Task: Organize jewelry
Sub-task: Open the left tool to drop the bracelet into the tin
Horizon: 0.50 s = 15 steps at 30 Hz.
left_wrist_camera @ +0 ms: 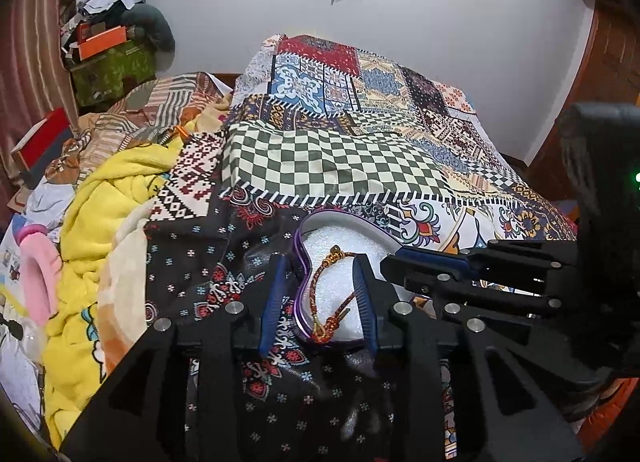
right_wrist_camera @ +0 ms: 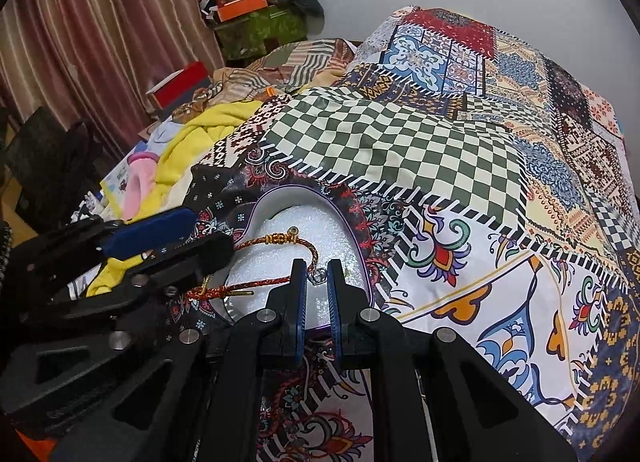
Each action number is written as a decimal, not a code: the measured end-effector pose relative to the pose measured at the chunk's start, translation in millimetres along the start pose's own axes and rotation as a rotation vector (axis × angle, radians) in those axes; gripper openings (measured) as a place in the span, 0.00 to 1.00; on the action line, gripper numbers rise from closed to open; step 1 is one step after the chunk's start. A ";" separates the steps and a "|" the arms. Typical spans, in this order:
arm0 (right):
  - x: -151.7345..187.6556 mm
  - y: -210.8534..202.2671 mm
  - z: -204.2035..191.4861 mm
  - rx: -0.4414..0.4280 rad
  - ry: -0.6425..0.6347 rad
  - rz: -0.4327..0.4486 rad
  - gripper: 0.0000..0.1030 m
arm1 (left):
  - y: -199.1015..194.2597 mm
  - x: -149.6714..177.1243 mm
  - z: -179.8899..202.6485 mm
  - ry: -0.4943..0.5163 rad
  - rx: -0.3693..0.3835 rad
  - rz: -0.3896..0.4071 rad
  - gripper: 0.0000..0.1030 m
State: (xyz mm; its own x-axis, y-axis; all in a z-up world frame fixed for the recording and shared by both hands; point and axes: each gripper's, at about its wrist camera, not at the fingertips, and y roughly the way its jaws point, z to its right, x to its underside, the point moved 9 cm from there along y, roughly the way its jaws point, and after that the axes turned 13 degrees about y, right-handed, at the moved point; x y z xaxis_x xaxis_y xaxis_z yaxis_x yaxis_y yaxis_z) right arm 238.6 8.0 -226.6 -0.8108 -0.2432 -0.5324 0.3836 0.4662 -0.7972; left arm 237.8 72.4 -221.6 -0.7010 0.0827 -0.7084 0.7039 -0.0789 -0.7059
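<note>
Silver ring [right_wrist_camera: 317, 275], too small to read clearly, sits between right gripper's [right_wrist_camera: 317, 276] nearly closed jaws; left gripper [left_wrist_camera: 319, 276] gapes.

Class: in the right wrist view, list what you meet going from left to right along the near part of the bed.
Left gripper → braided bracelet → small ring between the right gripper's fingers → patchwork bedspread.

Both grippers share one build — matte black plastic frames with triangular cut-outs, jointed by round silver screw heads. The left gripper [left_wrist_camera: 320, 294] carries long fingers [left_wrist_camera: 273, 302] faced with ribbed blue pads; the right gripper [right_wrist_camera: 317, 294] has the same blue-lined fingers [right_wrist_camera: 335, 302] — a small green light glows on its body.
</note>
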 end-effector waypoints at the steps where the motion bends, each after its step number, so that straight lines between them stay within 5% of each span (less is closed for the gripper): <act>1: -0.2 -0.1 0.0 0.003 -0.002 0.003 0.09 | -2.3 -0.3 -1.8 0.000 -0.010 0.003 0.34; 5: 0.4 -0.6 -2.1 -0.003 -0.009 -0.010 0.09 | -10.4 -1.1 -9.8 0.001 -0.051 0.010 0.34; 11: -0.8 -8.1 -1.2 0.009 0.001 -0.004 0.30 | -21.8 -1.3 -17.5 -0.009 -0.071 0.019 0.37; 15: -7.0 -28.2 3.1 0.028 0.006 0.039 0.30 | -30.2 -1.7 -17.0 -0.009 -0.075 0.026 0.38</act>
State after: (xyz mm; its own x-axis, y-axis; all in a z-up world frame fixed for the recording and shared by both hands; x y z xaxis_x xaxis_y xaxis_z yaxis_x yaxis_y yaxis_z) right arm 234.8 -6.1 -201.2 -0.7975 -0.2198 -0.5619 0.4273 0.4516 -0.7832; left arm 219.7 91.5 -199.1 -0.6834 0.0727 -0.7264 0.7280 -0.0060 -0.6855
